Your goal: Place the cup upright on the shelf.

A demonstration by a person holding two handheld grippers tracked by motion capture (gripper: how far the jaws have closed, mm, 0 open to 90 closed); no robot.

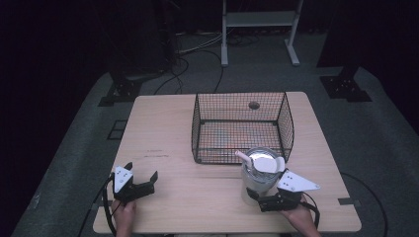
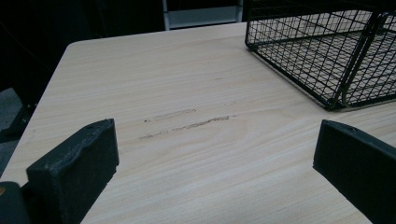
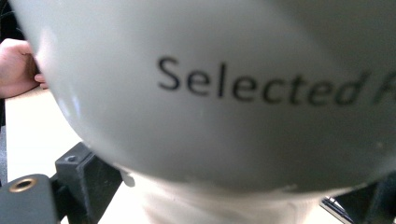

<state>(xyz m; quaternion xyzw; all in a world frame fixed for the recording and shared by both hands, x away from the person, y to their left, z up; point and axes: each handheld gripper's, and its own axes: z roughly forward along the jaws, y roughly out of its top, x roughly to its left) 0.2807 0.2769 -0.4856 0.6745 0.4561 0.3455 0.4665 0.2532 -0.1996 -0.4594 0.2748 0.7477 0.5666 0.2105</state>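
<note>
High view: right gripper (image 1: 258,196) around cup (image 1: 258,178)

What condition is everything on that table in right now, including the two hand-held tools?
Left tool: jaws wide open, holding nothing, above bare wood.
Right tool: jaws around the cup's lower part; whether clamped, I cannot tell.
Cup: upright, white lid on, straw sticking out.
Wire basket: upright, open-topped, looks empty.
Table: scuffed.
</note>
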